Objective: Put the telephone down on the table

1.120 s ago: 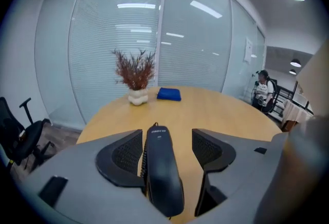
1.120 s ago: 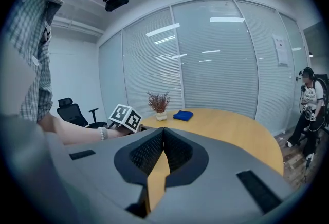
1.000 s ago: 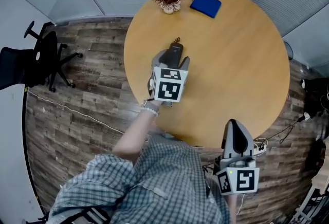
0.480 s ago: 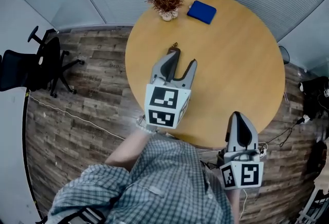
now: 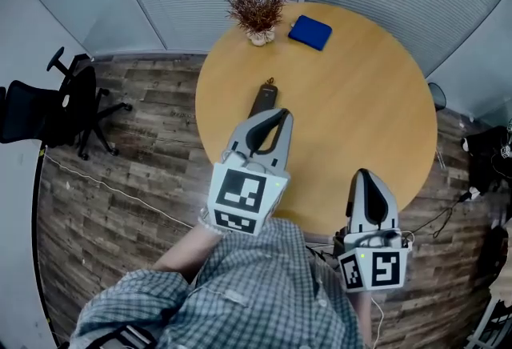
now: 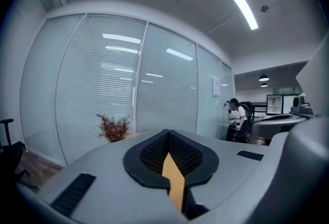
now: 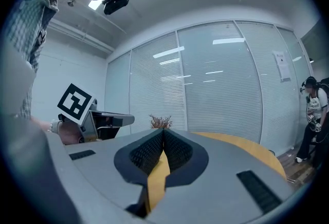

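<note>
The telephone point(image 5: 262, 98), a dark slim handset with a small loop at its far end, lies flat on the round wooden table point(image 5: 360, 99), left of centre. My left gripper point(image 5: 281, 114) hovers above the table just on the near side of it, apart from it. Its jaws have just been closing and are shut with nothing between them, as the left gripper view point(image 6: 167, 134) confirms. My right gripper point(image 5: 362, 174) is held over the table's near edge, shut and empty point(image 7: 163, 133).
A dried plant in a small pot point(image 5: 256, 8) and a blue pouch point(image 5: 310, 32) sit at the table's far side. An office chair point(image 5: 48, 103) stands on the wood floor at left. Cables lie on the floor at right. A person point(image 6: 237, 117) stands beyond the glass wall.
The left gripper rose off the telephone and drew back toward me, its jaws going from wide open to shut. The telephone stays on the table. The right gripper rose slightly.
</note>
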`<state>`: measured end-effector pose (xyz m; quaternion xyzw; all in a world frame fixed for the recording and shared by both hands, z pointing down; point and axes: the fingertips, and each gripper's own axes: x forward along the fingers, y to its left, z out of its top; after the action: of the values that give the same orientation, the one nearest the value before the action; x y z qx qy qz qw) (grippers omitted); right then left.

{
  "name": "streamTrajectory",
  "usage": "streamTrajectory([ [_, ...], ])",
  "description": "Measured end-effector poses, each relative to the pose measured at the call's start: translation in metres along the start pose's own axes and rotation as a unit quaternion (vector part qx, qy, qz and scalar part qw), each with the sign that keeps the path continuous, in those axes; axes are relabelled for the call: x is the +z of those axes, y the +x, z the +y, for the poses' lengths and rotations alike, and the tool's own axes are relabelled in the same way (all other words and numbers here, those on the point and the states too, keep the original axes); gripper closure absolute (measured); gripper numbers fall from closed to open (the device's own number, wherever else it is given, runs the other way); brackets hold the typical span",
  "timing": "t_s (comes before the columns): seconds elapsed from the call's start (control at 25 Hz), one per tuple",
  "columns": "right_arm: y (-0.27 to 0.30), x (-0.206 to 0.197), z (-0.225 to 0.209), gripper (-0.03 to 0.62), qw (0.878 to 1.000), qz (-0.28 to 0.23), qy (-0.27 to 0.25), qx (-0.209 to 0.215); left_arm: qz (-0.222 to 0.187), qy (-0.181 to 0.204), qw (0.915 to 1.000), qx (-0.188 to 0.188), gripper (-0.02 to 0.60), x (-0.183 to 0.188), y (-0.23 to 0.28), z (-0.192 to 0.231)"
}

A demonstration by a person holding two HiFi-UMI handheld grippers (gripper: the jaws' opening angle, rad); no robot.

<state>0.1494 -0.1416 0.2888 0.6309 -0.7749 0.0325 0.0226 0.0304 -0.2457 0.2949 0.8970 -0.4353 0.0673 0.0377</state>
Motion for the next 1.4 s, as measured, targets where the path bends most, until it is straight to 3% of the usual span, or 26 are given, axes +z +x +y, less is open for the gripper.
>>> streamTrajectory([
  [0.32,0.003,0.01,0.004,0.586,1.0,-0.017,-0.008,0.005,-0.007,0.0,0.9987,-0.051,0.572,0.002,-0.007,-0.029],
  [1.4,0.003,0.007,-0.003,0.586,1.0,-0.007,-0.022,-0.008,0.001,0.017,0.9956,-0.092,0.574,-0.003,-0.002,-0.047],
])
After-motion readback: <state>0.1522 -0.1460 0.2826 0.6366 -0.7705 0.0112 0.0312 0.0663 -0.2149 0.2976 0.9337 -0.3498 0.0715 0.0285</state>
